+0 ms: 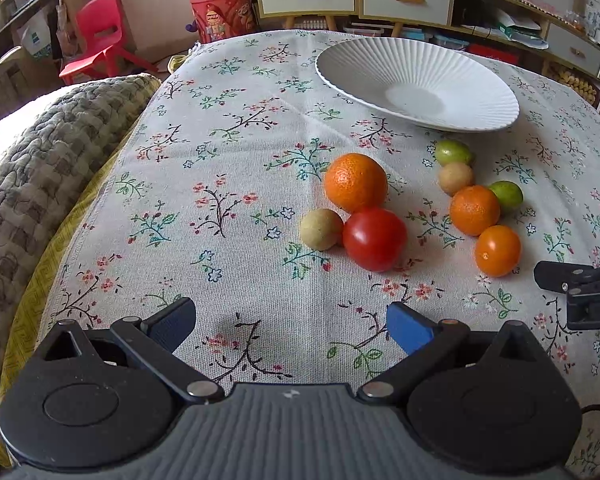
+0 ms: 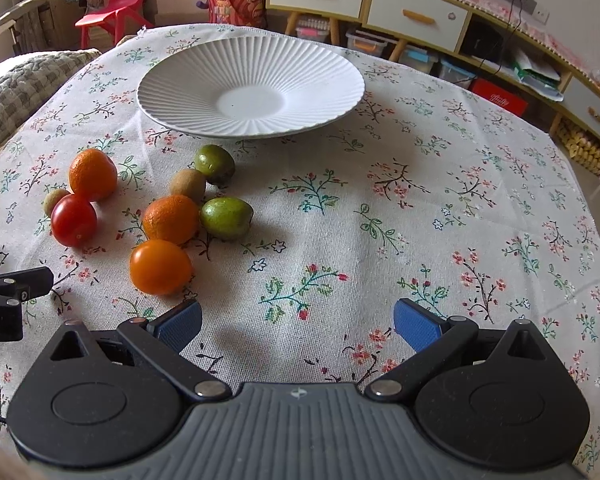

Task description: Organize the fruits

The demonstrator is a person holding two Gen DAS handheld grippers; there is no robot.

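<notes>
Both grippers, left gripper and right gripper, gape empty; seemingly eight fruits sit before the bare plate.

The right gripper is hovering wide open over the floral tabletop. Ahead-left, an orange tomato, red tomato and green fruit are lying near the white plate.
</notes>
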